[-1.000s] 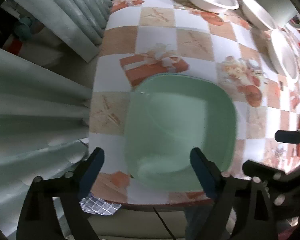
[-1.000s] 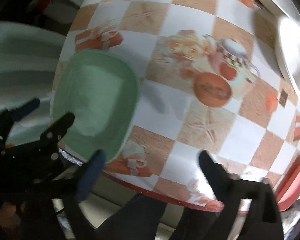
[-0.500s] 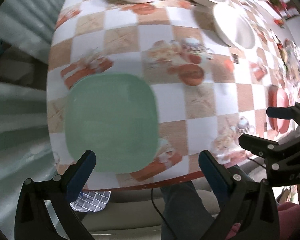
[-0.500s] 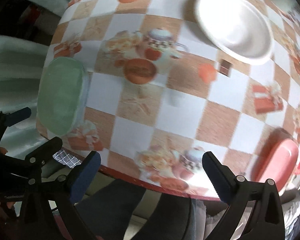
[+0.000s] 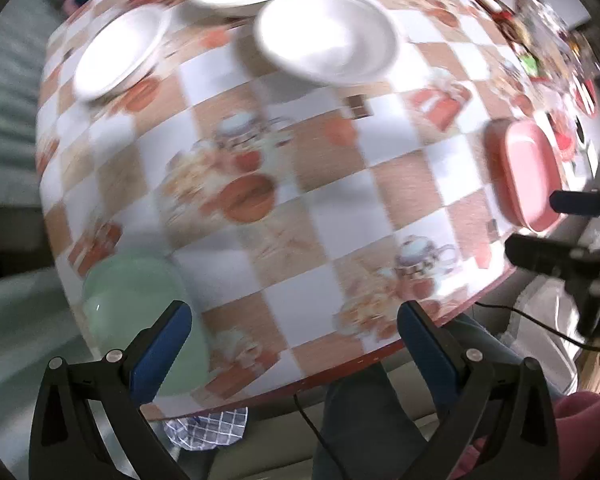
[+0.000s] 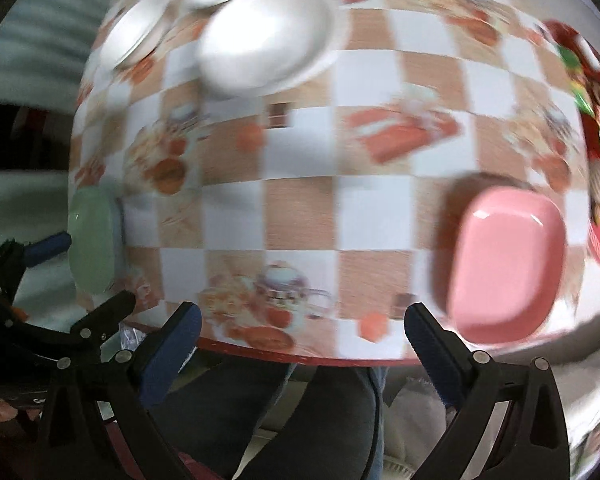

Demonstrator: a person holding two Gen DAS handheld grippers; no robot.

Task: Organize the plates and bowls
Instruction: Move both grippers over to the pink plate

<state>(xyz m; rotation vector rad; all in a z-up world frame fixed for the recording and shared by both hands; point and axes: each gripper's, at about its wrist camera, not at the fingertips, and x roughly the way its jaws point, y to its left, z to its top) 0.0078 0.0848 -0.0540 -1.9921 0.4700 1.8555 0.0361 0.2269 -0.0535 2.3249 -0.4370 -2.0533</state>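
Both grippers have swung rightward off the green plate, which now lies alone at the near left corner of the checked table. Three white bowls cluster at the far side, and a pink plate sits near the right edge. The left gripper and right gripper hang spread apart, empty.

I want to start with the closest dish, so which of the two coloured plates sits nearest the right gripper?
The pink plate, just beyond the right gripper; the green plate lies far off at the table's left edge.
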